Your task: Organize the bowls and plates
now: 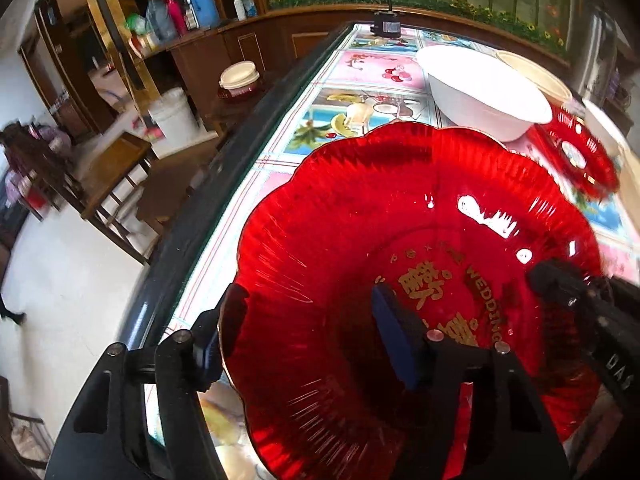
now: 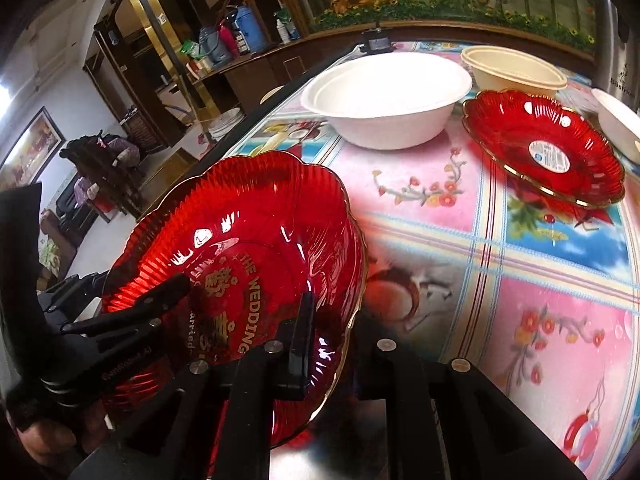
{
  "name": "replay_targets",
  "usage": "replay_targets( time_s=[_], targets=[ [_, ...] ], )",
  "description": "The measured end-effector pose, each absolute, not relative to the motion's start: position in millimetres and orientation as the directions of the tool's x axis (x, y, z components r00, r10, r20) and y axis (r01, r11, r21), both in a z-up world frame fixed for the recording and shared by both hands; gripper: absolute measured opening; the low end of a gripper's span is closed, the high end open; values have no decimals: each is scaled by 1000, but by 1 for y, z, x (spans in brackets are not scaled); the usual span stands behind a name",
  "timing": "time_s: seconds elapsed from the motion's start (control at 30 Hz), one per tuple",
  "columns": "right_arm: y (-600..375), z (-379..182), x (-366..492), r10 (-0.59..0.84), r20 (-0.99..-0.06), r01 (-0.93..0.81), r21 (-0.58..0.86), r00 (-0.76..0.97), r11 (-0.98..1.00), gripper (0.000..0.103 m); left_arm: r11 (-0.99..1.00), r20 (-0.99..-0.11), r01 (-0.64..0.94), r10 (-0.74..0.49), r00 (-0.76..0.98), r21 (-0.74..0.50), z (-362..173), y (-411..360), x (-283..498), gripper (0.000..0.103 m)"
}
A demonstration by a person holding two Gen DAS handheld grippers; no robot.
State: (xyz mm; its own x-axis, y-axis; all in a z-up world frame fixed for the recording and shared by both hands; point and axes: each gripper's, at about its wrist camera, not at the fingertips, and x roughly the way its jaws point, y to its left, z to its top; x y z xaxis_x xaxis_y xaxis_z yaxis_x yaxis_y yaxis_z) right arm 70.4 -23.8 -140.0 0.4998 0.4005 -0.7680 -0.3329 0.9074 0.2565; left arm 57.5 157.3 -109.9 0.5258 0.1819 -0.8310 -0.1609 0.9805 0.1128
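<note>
A large red scalloped plate (image 1: 360,220) (image 2: 240,220) with gold "WEDDING" lettering sits tilted near the table's left edge. My right gripper (image 2: 336,320) (image 1: 552,280) is shut on its near right rim, with one finger inside the plate and one outside. My left gripper (image 1: 308,300) (image 2: 136,284) straddles the opposite rim with its jaws apart. Its outer finger lies behind the rim and its inner pad stands well inside the dish, so it is open. A second red plate (image 2: 544,148) (image 1: 576,152) with a white sticker lies at the back right.
A white bowl (image 2: 384,108) (image 1: 480,92), a beige bowl (image 2: 516,68) and part of another white bowl (image 2: 616,120) stand at the far end. The table (image 2: 480,240) has a flowered cloth. Its dark left edge (image 1: 192,240) drops to the floor, where there are wooden chairs (image 1: 116,184).
</note>
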Motion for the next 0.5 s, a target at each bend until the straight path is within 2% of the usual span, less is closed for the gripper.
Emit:
replay_targets(
  time_s=[0.1, 0.17, 0.23, 0.37, 0.5],
  targets=[
    [-25, -141, 69, 412, -767, -329, 274, 493, 904, 14, 980, -833, -173, 176, 524, 99, -109, 163, 56, 51],
    [-26, -140, 67, 421, -766, -328, 286, 485, 900, 17, 978, -831, -189, 178, 527, 89, -109, 168, 54, 39],
    [-27, -139, 64, 422, -770, -329, 288, 479, 899, 19, 979, -828, -196, 157, 539, 59, -107, 173, 51, 34],
    [-27, -138, 59, 438, -774, -338, 304, 457, 891, 23, 980, -824, -192, 145, 548, 45, -106, 174, 44, 29],
    [-29, -134, 49, 453, -769, -348, 317, 450, 883, 30, 985, -839, -170, 115, 532, 27, -108, 171, 39, 30]
  ],
)
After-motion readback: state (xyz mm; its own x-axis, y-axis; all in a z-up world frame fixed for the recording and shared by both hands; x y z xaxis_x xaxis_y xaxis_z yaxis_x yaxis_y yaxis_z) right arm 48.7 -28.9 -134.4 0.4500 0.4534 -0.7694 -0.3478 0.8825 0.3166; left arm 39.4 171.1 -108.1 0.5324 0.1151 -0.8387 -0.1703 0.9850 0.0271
